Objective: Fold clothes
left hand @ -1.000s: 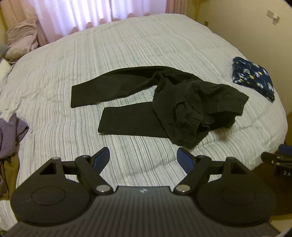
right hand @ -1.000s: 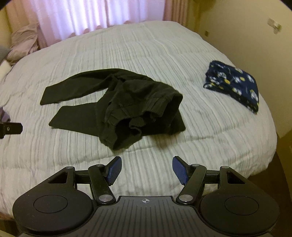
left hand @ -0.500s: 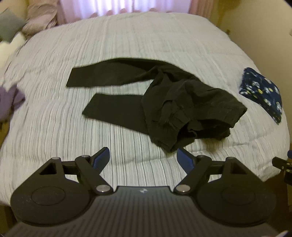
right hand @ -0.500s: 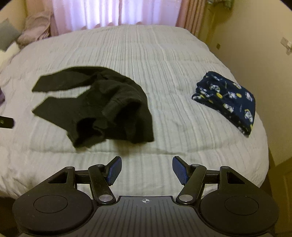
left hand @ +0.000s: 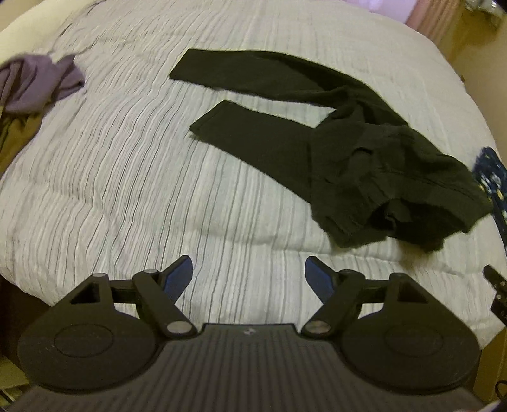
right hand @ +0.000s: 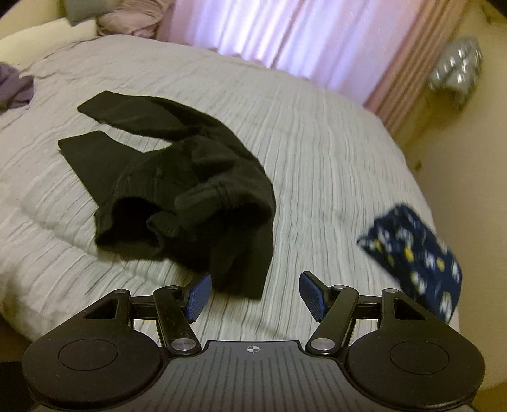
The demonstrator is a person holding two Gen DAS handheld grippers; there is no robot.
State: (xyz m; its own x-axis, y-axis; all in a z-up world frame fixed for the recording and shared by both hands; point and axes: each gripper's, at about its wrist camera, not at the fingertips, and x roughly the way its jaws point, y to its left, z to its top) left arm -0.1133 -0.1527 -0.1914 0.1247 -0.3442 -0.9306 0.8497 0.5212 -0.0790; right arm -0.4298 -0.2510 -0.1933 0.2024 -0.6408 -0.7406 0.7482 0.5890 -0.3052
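Black trousers (left hand: 317, 139) lie crumpled on the striped grey bedspread (left hand: 111, 158), both legs stretched to the upper left and the waist bunched at the right. My left gripper (left hand: 248, 275) hovers open over bare bedspread, below and left of the waist, holding nothing. In the right wrist view the same trousers (right hand: 177, 183) fill the middle left. My right gripper (right hand: 253, 294) is open just beside the lower edge of the bunched waist, whose corner reaches between the blue pads without being pinched.
A folded navy patterned garment (right hand: 418, 263) lies near the bed's right edge, also glimpsed as navy cloth (left hand: 494, 183). A purple garment (left hand: 35, 82) sits at the bed's left side. Pink curtains (right hand: 285, 35) and pillows (right hand: 126, 16) stand beyond. The right gripper's tip (left hand: 497, 294) shows at the right.
Both views have dropped closer to the bed and rolled, so the trousers now lie slanted. The right gripper has come up against the waist edge. Both pairs of jaws keep the same width.
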